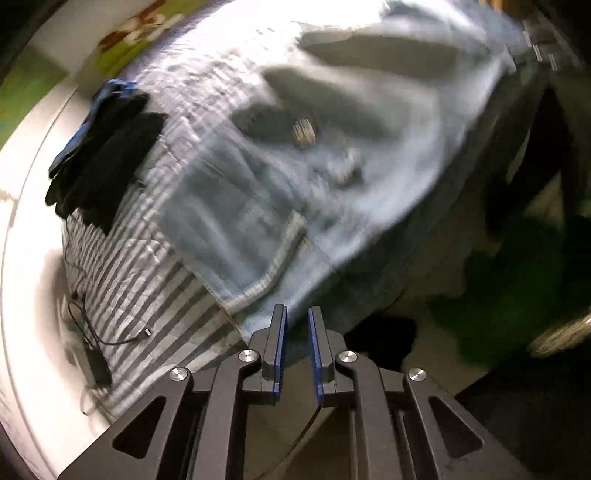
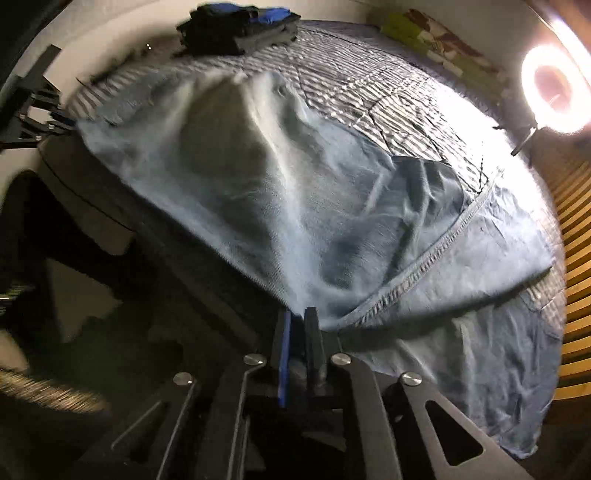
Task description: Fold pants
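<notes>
Light blue denim pants (image 1: 295,166) lie spread on a striped bed cover (image 1: 140,280), with a metal button (image 1: 303,132) showing near the waist. My left gripper (image 1: 297,317) hovers at the near edge of the pants, by a pocket seam. Its blue pads stand a little apart and do not pinch the cloth. In the right wrist view the pants (image 2: 277,206) drape over the bed's edge, and their folds run down into my right gripper (image 2: 298,317). That gripper's jaws are nearly together on the denim edge. The left gripper (image 2: 37,118) shows at the far left there.
A stack of folded dark and blue clothes (image 1: 107,162) (image 2: 240,29) sits on the far part of the bed cover (image 2: 369,85). A black cable with a charger (image 1: 92,332) lies on the stripes. A ring lamp (image 2: 554,88) glares beside wooden slats (image 2: 576,258). Dark floor lies below the bed's edge.
</notes>
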`<action>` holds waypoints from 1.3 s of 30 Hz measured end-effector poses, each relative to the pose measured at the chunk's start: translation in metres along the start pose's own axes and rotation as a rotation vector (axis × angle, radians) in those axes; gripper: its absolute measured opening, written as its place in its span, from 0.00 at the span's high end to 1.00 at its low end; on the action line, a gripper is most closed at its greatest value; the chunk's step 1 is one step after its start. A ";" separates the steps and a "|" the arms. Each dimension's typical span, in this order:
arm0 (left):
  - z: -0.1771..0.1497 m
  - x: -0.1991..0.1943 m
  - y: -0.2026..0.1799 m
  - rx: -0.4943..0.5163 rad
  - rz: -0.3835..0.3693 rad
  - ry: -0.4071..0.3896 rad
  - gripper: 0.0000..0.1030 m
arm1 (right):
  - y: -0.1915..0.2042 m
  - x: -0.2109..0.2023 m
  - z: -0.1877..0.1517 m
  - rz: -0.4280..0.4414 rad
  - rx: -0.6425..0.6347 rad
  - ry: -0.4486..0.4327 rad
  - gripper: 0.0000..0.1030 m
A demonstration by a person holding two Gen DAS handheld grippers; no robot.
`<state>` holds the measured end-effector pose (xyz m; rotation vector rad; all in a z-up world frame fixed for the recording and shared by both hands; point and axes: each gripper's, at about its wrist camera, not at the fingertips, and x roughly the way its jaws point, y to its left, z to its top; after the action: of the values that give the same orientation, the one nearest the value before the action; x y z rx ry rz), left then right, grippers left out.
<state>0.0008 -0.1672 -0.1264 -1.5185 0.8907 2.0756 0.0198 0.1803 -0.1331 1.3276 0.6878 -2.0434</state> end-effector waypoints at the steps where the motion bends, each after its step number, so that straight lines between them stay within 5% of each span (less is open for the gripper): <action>1: 0.008 -0.013 0.007 -0.037 -0.015 -0.037 0.84 | -0.007 -0.011 -0.001 0.028 0.014 -0.009 0.93; 4: 0.050 -0.034 0.021 -0.140 -0.083 -0.150 0.78 | -0.045 -0.046 -0.003 0.027 0.131 -0.085 0.88; 8: 0.114 -0.028 0.008 -0.225 -0.193 -0.232 0.61 | -0.129 -0.054 0.015 -0.098 0.396 -0.133 0.82; 11: 0.160 -0.004 -0.013 -0.236 -0.259 -0.214 0.58 | -0.190 -0.040 0.037 -0.148 0.560 -0.106 0.79; 15: 0.195 0.031 -0.049 -0.187 -0.290 -0.175 0.58 | -0.275 -0.011 0.076 -0.075 0.790 -0.116 0.71; 20: 0.205 0.073 -0.070 -0.182 -0.326 -0.107 0.58 | -0.334 0.043 0.140 -0.160 0.856 -0.126 0.62; 26: 0.209 0.085 -0.065 -0.200 -0.338 -0.091 0.58 | -0.395 0.127 0.186 -0.159 0.985 -0.066 0.62; 34: 0.211 0.090 -0.058 -0.204 -0.354 -0.090 0.58 | -0.403 0.177 0.193 -0.188 0.946 0.030 0.62; 36: 0.211 0.090 -0.059 -0.198 -0.347 -0.090 0.58 | -0.401 0.176 0.189 -0.205 0.937 -0.007 0.62; 37: 0.210 0.090 -0.059 -0.193 -0.343 -0.093 0.58 | -0.402 0.175 0.187 -0.207 0.940 -0.022 0.64; 39: 0.208 0.088 -0.061 -0.184 -0.332 -0.094 0.58 | -0.405 0.172 0.180 -0.221 0.964 -0.032 0.84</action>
<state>-0.1287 0.0192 -0.1833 -1.5245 0.3882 2.0039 -0.4374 0.2973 -0.1863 1.7453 -0.2571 -2.7075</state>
